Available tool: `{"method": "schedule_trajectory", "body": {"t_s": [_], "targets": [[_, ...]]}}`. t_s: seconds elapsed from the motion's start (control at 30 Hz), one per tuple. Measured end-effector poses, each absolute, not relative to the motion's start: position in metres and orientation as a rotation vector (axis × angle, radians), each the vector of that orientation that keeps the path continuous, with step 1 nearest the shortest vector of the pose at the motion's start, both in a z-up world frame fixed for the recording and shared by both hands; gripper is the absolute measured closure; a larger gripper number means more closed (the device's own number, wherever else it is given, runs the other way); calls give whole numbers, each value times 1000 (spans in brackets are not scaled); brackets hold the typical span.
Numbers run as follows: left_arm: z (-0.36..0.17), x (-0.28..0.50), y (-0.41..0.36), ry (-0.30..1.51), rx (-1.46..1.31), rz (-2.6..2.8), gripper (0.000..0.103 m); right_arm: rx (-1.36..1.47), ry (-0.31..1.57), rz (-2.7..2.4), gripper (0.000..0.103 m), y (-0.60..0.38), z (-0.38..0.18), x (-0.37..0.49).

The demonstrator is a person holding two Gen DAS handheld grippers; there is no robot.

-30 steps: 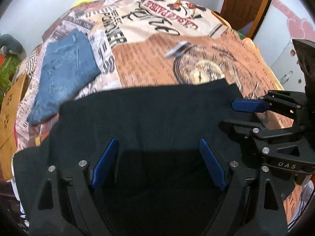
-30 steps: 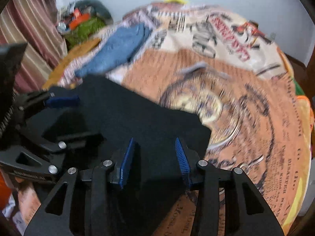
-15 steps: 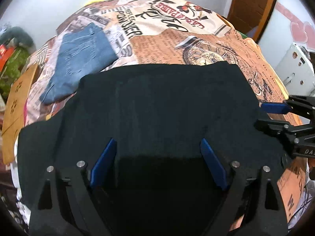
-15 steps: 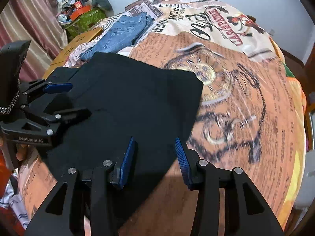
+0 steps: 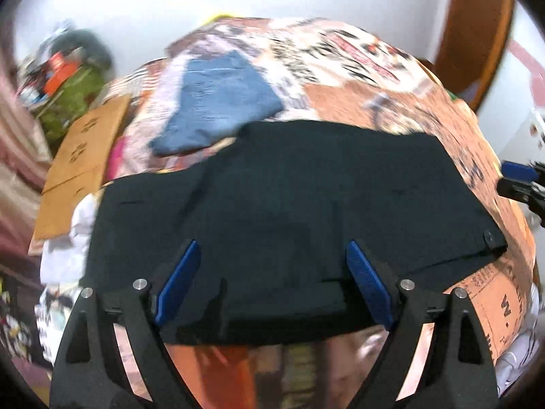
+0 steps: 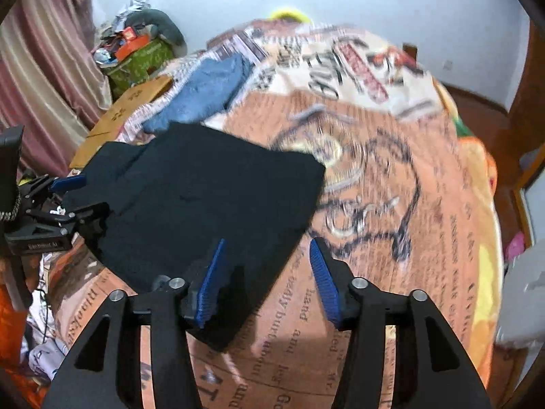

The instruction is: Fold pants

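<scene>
Both grippers sit higher and farther back from the black pants [image 5: 289,211] than 1 second ago. The left gripper [image 5: 272,286], wide open, now hangs over the near edge (before, its view held only black cloth). The right gripper [image 6: 265,283] is opening its jaws, nothing pinched between them. The pants' near hem now shows against the printed bedspread [image 6: 391,238].

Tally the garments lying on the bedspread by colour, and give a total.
Black pants: 1
Blue jeans: 1
Total: 2
</scene>
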State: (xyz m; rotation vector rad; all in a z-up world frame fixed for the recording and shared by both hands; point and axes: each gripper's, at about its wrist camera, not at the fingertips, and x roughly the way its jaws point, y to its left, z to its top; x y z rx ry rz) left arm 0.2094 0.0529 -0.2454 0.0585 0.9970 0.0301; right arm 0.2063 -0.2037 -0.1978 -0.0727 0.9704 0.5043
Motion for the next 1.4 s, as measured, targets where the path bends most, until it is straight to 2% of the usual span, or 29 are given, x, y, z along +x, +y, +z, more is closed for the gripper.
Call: {"method": "schedule_trajectory", "body": {"t_s": [0.3,0.6,0.83,1.1,1.27,1.4], "targets": [[-210,167,159,888,-158,254,12,-86,857,596,50,-165,-168,205],[-251,123,239,977,-392,353,12,-165,857,701,46,-108,-179,203],[-295,106,244,1030,-572,319,12,-229,955,724,46,-85,-212,209],[-330,128,238,1094,-675,220,12,-270,1059,682,46,-79,-242,215],[-340,145,241,1096,-740,143,12,-234,1079,680,40,-83,-244,218],[-350,160,249,1076,-838,108,12,-210,1090,684,39,-84,-245,218]]}}
